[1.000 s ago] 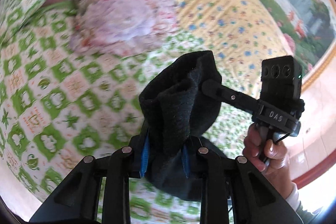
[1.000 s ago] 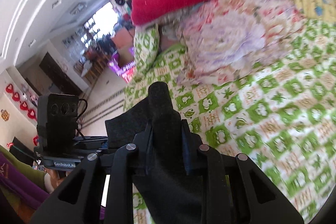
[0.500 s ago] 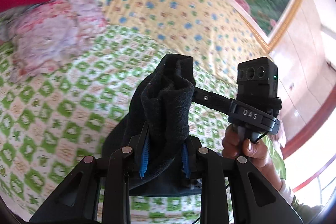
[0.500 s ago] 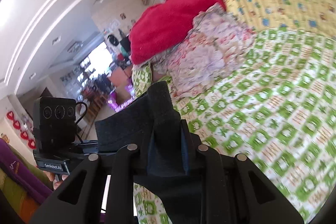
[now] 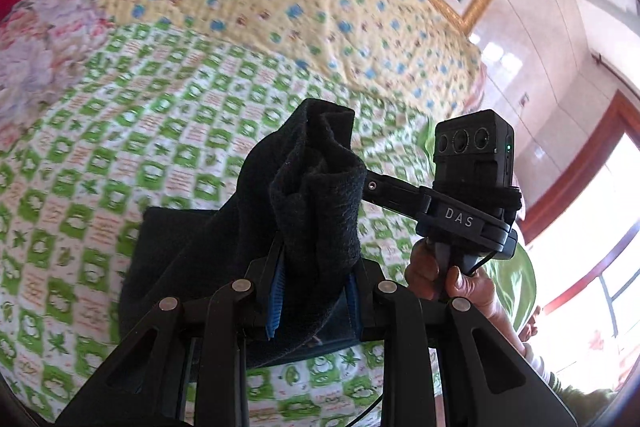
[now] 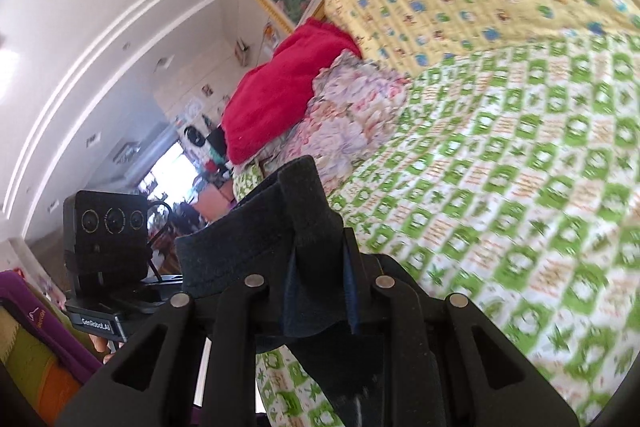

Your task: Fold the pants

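Each hand-held gripper, left [image 5: 314, 291] and right [image 6: 320, 291], pinches bunched black pants [image 5: 312, 195], carrying them mid-fold over the bed [image 5: 120, 155]; next, probably lay them flat beneath.

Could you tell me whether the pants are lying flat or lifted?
Mostly lifted: the pants hang bunched from both grippers, the lower part draping onto the bedspread.

Dark pants [image 5: 316, 203], bunched, held up over the bed
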Action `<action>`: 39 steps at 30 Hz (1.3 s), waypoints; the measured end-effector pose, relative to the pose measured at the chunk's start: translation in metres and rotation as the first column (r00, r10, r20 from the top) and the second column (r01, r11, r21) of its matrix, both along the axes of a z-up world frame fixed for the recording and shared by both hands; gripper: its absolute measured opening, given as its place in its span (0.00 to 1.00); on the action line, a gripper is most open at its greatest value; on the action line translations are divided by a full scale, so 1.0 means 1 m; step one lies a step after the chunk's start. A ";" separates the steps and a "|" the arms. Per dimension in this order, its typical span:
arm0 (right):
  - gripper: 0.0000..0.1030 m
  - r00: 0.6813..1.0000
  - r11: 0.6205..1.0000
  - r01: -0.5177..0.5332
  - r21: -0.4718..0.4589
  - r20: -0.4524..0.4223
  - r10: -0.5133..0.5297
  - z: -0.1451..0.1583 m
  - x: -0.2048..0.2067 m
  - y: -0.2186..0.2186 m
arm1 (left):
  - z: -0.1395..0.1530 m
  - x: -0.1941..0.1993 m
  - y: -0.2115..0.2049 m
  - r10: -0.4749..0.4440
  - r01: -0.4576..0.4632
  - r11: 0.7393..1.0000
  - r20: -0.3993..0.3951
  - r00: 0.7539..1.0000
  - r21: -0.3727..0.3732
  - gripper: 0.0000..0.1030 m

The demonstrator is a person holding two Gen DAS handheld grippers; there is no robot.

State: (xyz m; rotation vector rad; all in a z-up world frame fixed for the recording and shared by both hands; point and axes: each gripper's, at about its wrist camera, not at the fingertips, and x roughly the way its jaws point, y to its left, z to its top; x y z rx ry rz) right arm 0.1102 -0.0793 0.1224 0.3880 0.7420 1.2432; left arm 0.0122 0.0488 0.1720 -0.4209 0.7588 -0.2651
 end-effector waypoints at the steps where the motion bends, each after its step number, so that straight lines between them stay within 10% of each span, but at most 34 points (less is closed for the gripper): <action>1: 0.21 1.000 1.000 0.011 0.003 -0.006 -0.011 -0.004 -0.001 -0.007 | -0.002 0.002 -0.006 -0.010 0.010 1.000 -0.007 1.000 0.002 0.25; 29: 0.27 0.959 0.973 0.220 -0.066 -0.168 -0.228 -0.078 -0.013 -0.098 | -0.062 0.032 -0.087 -0.173 0.185 0.977 -0.118 0.978 0.107 0.26; 35: 0.30 0.924 0.932 0.337 -0.136 -0.144 -0.355 -0.074 -0.023 -0.122 | -0.070 0.032 -0.094 -0.209 0.222 0.969 -0.123 0.970 0.109 0.36; 39: 0.51 0.890 0.900 0.415 -0.131 -0.144 -0.432 -0.068 -0.035 -0.140 | -0.073 0.031 -0.098 -0.247 0.258 0.963 -0.127 0.961 0.080 0.53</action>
